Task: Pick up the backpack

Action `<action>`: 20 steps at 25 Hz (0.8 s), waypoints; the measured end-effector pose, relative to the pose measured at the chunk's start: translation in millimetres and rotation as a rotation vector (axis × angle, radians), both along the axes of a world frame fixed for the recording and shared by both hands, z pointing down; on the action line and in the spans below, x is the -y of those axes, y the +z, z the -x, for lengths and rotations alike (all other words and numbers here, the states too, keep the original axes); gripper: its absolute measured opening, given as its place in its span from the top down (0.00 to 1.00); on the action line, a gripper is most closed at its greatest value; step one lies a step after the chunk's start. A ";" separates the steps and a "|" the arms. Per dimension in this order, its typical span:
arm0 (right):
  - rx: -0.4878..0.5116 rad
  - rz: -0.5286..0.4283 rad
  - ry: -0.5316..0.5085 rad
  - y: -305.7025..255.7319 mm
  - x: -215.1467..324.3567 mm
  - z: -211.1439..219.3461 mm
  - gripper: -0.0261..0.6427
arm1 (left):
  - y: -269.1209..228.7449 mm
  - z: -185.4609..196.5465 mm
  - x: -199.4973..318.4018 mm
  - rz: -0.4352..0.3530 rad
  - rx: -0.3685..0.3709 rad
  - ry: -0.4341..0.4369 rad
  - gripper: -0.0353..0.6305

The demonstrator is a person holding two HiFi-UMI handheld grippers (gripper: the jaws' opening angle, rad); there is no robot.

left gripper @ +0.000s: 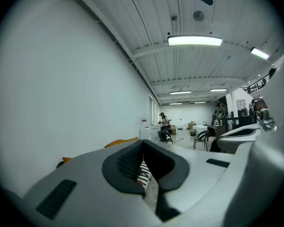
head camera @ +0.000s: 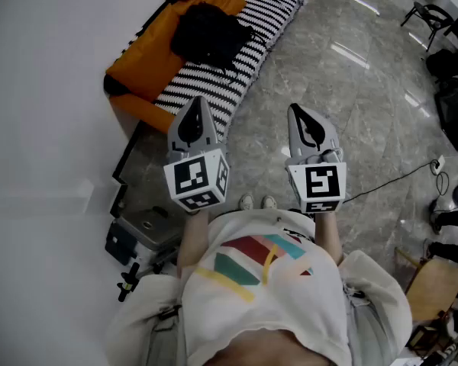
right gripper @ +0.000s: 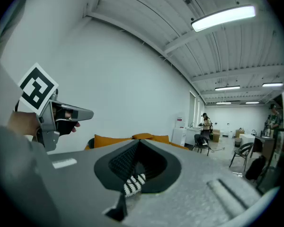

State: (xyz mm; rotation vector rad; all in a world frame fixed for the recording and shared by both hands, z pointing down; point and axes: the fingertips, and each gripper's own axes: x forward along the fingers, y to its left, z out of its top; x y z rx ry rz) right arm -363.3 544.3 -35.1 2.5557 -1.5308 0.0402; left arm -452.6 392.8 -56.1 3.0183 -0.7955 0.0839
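- Orange sofa (head camera: 133,82) runs along the white wall, low to the ground.
- Black-and-white striped blanket (head camera: 248,48) spread over its seat, right to the front edge.
- Black backpack (head camera: 206,33) slumped on that blanket, orange cushions just behind it.
- Grey marbled floor (head camera: 351,105) out front: a grey case (head camera: 149,227) by the wall, a black cable (head camera: 397,178) trailing across.

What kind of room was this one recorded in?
Probably a large open-plan office or lab hall. It has long ceiling strip lights, a polished stone floor, chairs far down the room, and an orange sofa against the white wall.
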 end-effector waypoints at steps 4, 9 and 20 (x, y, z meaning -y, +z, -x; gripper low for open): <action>0.001 -0.011 0.004 -3.4 -3.7 -3.3 0.96 | -7.4 2.6 0.6 -0.008 -0.017 -0.012 0.92; 0.009 -0.003 0.003 -0.8 -8.1 -5.7 0.96 | -9.8 1.5 -2.7 -0.004 -0.022 -0.010 0.92; 0.024 -0.049 0.038 -3.6 -38.0 -33.6 0.96 | -12.4 -34.1 -28.0 0.006 -0.045 0.046 0.92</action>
